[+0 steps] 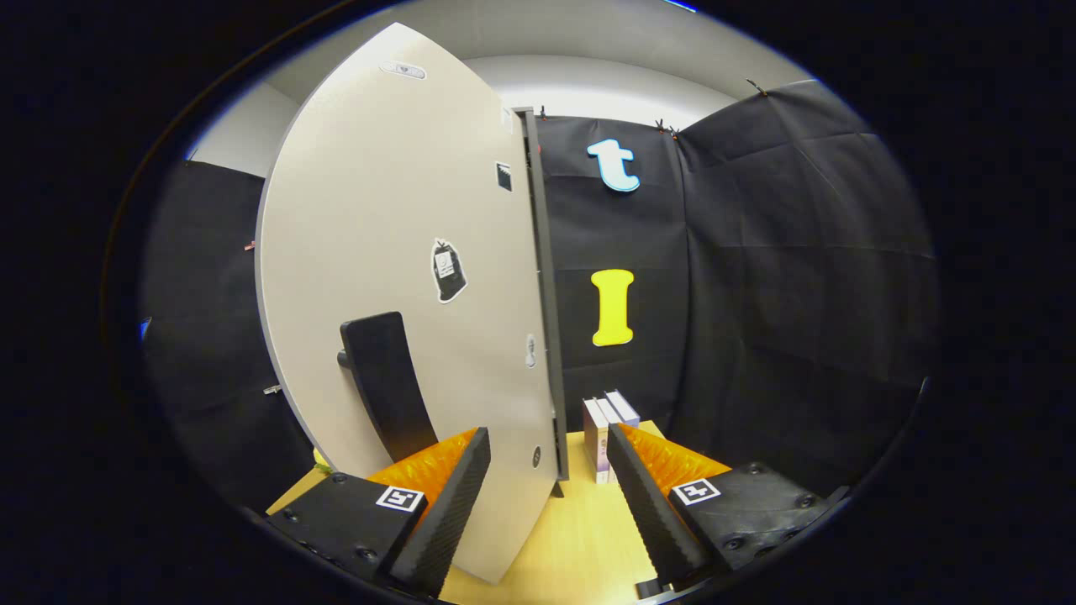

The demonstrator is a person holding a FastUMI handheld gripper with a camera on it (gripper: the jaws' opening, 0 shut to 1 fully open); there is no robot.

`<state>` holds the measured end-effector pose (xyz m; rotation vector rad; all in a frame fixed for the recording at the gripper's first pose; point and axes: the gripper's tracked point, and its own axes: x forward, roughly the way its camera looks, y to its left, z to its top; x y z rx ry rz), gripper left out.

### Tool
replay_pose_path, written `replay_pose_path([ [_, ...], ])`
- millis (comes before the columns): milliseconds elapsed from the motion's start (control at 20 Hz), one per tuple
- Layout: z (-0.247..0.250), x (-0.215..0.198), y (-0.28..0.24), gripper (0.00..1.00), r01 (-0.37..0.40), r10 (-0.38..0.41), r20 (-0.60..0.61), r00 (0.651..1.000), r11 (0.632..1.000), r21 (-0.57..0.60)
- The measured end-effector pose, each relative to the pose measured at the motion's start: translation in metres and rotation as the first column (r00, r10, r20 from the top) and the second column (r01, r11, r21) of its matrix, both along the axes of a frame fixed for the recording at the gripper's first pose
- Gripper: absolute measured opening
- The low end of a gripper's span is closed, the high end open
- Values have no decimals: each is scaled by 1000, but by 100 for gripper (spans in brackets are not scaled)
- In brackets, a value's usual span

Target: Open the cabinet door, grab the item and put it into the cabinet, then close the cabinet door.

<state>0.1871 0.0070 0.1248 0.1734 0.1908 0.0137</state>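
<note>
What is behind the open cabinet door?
Past the cabinet door edge, a boxed item stands on the table, just ahead of the open tongs. The door covers the cabinet interior.

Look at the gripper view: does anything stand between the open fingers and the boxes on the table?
Yes. The cabinet door juts between the gripper's open fingers, its edge just beside the boxes, partly blocking the straight path.

Cabinet door (403,277) stands ahead-left on the surface (572,538), its near lower corner reaching between the tool's (546,496) spread fingers, touching neither as far as can be told. Handle (382,382) sits low on the door's face, just beyond the left finger. Books (607,433) stand upright on the surface right of the door's edge, just beyond the right finger.
</note>
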Motion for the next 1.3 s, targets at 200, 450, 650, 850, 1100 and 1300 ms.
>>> replay_pose_path([
  [200,0,21,56,92,-36,35,8,999,999,15],
  [450,4,59,131,98,-92,91,40,995,996,17],
  [650,2,73,163,99,-108,108,50,993,994,-16],
  [850,1,68,173,98,-109,114,76,991,992,-69],
  [1100,-7,60,169,98,-108,110,69,992,994,-28],
  [1300,-18,53,153,98,-123,126,68,990,991,-42],
])
